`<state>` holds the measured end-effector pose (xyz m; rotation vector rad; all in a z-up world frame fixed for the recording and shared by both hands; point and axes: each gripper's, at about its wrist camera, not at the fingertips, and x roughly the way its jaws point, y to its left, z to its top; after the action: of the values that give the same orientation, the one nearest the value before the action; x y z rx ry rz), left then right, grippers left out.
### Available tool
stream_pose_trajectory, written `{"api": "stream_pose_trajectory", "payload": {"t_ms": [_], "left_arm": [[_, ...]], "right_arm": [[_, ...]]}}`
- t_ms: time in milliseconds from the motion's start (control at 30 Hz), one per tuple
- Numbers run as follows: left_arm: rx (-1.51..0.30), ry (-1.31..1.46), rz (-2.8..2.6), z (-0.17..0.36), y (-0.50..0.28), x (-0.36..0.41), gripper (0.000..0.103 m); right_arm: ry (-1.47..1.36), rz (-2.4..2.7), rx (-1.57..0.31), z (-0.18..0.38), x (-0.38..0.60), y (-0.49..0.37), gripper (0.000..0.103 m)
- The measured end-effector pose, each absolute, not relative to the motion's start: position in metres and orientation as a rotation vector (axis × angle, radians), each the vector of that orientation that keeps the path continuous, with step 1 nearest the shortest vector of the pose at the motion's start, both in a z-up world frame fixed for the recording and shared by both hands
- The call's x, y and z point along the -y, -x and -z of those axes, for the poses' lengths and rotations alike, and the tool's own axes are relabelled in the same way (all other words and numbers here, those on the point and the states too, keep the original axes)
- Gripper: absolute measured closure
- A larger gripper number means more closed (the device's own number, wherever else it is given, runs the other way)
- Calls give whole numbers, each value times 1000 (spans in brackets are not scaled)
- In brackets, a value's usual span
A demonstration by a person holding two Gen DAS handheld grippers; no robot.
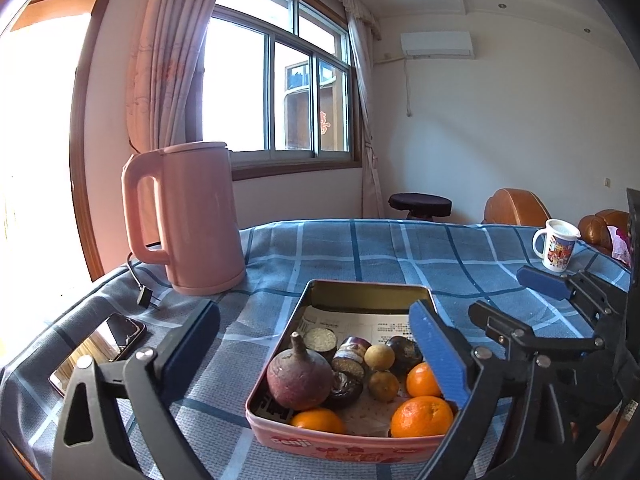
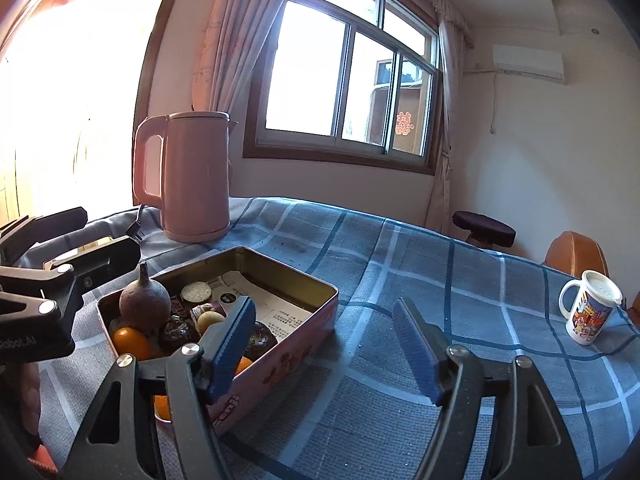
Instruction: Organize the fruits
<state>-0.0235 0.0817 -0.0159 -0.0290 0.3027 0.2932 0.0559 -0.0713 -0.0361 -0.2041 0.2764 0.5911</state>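
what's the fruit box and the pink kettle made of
Fruit box: looks like thin painted tin, with a dull gold metallic inside wall, rolled rim and printed pink outside. Pink kettle: probably matte plastic shell, with even colour, soft sheen and a moulded handle; its inside is not visible.

A woven, matt checked cloth (image 1: 360, 248) covers the table; the tin (image 1: 352, 446) is glossy metal, paper-lined; the kettle (image 1: 188, 216) is smooth pink plastic.

Sunlit window (image 1: 280, 92), pink curtains (image 1: 168, 60), white wall (image 1: 500, 128)

Curtained home room (image 1: 172, 60), clothed table (image 1: 360, 248)
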Motion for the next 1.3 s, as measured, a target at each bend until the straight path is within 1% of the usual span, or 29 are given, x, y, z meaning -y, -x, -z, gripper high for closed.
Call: {"api": "stream_pose_trajectory", "payload": {"t_ms": [100, 167, 233, 300, 867, 1300], "left_arm": [[-301, 21, -293, 16, 24, -79, 4], [-300, 18, -293, 16, 25, -78, 4], [-299, 16, -293, 16, 25, -77, 4], [-299, 15, -293, 16, 25, -77, 3], [-299, 1, -298, 17, 27, -75, 0], [-302, -5, -289, 16, 27, -72, 0]], "right_arm": [[189, -591, -279, 36, 74, -58, 29], [184, -595, -288, 36, 75, -59, 25], [188, -600, -294, 37, 74, -59, 18], [198, -604, -296, 37, 74, -57, 17], [173, -594, -309, 38, 77, -62, 16], [140, -575, -288, 36, 85, -60, 15]]}}
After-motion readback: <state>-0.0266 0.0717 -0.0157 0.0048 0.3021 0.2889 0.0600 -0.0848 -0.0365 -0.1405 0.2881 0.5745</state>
